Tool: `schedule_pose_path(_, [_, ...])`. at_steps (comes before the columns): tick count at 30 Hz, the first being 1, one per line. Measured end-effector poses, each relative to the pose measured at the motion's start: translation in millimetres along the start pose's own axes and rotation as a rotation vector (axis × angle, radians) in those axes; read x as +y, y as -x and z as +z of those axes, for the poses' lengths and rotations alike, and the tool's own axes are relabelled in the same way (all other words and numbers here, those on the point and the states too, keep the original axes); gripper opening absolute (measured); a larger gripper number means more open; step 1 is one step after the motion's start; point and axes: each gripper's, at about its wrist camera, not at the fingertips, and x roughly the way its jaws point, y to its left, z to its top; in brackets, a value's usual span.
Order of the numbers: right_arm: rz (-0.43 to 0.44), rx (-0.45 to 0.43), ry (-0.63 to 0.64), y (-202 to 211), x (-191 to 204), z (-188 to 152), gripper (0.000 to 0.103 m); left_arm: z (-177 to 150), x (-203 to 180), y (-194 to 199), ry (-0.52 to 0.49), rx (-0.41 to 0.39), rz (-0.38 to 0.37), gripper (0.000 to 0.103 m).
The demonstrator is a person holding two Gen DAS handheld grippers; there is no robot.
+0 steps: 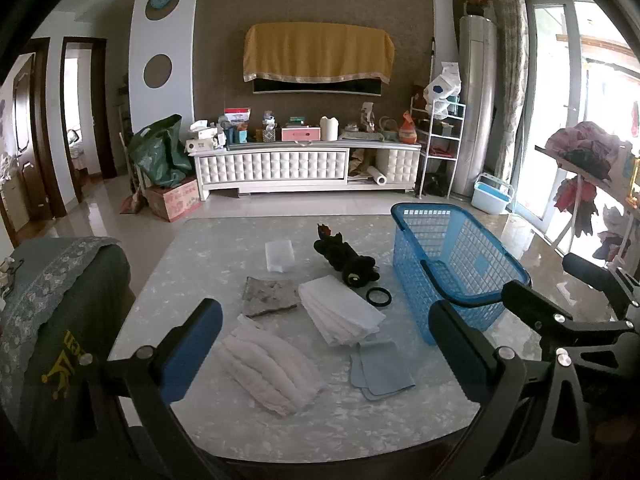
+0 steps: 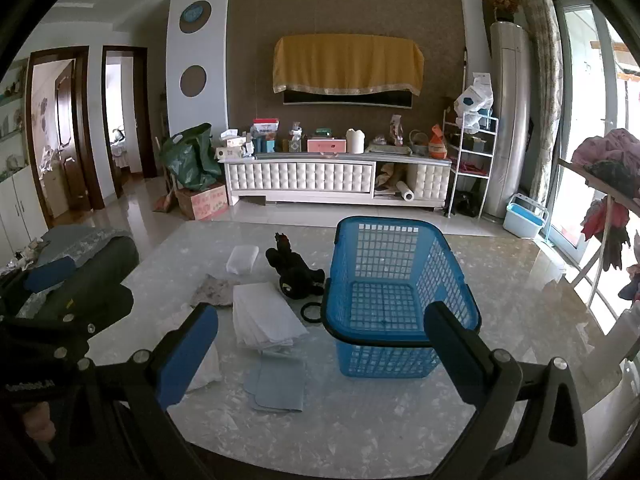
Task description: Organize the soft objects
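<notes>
On the marble table (image 1: 200, 264) lie several soft items: a black plush toy (image 1: 346, 258), a small white pad (image 1: 279, 255), a grey cloth (image 1: 268, 297), a folded white cloth (image 1: 340, 310), a ribbed white cloth (image 1: 268, 372) and a light blue cloth (image 1: 380, 368). An empty blue mesh basket (image 1: 452, 256) stands at the right. My left gripper (image 1: 324, 348) hangs open above the near cloths, holding nothing. My right gripper (image 2: 320, 348) is open too, facing the basket (image 2: 396, 292), the white cloth (image 2: 264, 318), the blue cloth (image 2: 278, 386) and the plush (image 2: 294, 272).
A black ring (image 1: 379, 297) lies beside the plush. A chair draped in grey-green fabric (image 1: 52, 300) stands at the table's left. Beyond the table are a TV cabinet (image 1: 304, 164), a white rack (image 1: 440, 148) and a clothes rack (image 1: 592, 176) at the right.
</notes>
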Motion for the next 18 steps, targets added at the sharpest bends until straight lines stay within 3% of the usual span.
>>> schedule_pose_path(18, [0.003, 0.003, -0.005, 0.7, -2.9, 1.0, 0.103, -2.1, -3.7, 0.4, -0.010, -0.003, 0.008, 0.103])
